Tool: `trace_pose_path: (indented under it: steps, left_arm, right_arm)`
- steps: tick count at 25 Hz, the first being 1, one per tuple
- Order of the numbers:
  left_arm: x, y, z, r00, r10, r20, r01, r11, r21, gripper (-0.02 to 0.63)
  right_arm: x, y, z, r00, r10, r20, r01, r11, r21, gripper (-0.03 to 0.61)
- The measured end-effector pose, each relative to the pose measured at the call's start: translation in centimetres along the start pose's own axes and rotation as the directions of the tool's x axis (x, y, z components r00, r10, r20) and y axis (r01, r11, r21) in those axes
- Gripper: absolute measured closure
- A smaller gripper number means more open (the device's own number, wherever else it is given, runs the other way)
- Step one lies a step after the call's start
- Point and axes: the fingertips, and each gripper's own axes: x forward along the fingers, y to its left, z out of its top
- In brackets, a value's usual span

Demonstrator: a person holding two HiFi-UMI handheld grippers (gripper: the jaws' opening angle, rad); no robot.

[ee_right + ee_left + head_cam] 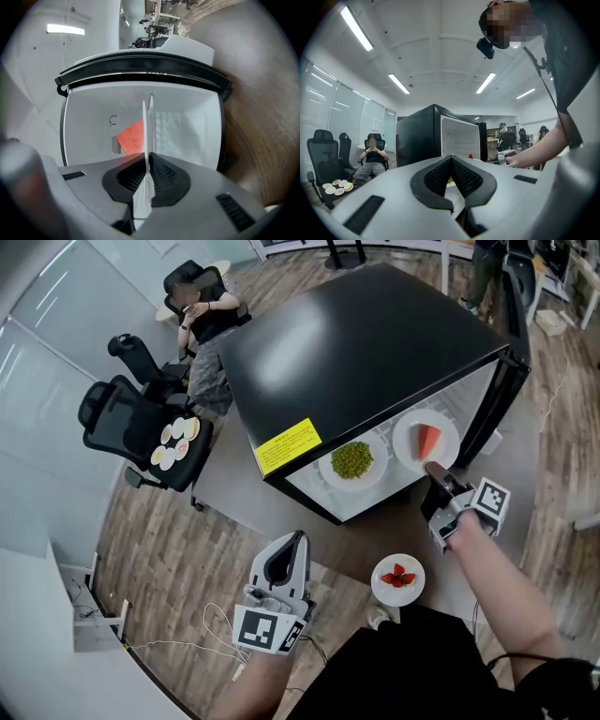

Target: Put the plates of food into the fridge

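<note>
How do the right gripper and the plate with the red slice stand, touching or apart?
Touching. In the right gripper view, the right gripper is shut on the rim of the plate, seen edge-on, with a pad pressing each side.

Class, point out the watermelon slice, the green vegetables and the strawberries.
watermelon slice (428, 439): head view, middle of red flesh.
green vegetables (352, 460): head view, centre of the heap.
strawberries (398, 577): head view, centre of the cluster.
</note>
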Motion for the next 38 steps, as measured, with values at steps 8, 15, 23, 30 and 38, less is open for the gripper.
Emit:
trace_pose_path:
  steps: [8, 15, 23, 30, 38]
  left_arm:
    - [-0.1, 0.9, -0.6, 0.999, 0.032, -0.016, -0.032, 0.999, -0.014, 0.609]
    - [-0.4, 2.1, -1.3, 0.997, 0.075, -0.036, -0.075, 0.997, -0.023, 0.609]
    - [-1.0, 3.2, -1.8, 0.993, 0.115, -0.035, -0.116, 0.993, -0.037, 0.609]
    - [-1.2, 3.5, -1.6, 0.992, 0.122, -0.032, -0.123, 0.992, -0.034, 0.609]
    - [-1.5, 3.7, -1.1, 0.993, 0.116, -0.027, -0.117, 0.993, -0.02, 0.609]
  right_arm:
    - [1.6, 0.1, 1.0, 1.0, -0.005, 0.001, 0.005, 1.0, 0.008, 0.557]
    - [3.3, 0.2, 1.7, 1.0, -0.009, -0.006, 0.009, 1.0, 0.011, 0.557]
    - [4.9, 0.4, 2.0, 1.0, -0.019, -0.025, 0.019, 1.0, 0.004, 0.554]
    - [5.6, 0.6, 2.1, 0.999, -0.014, -0.029, 0.015, 1.0, 0.017, 0.554]
    - [5.6, 1.1, 2.0, 0.999, -0.015, -0.047, 0.011, 0.997, -0.074, 0.536]
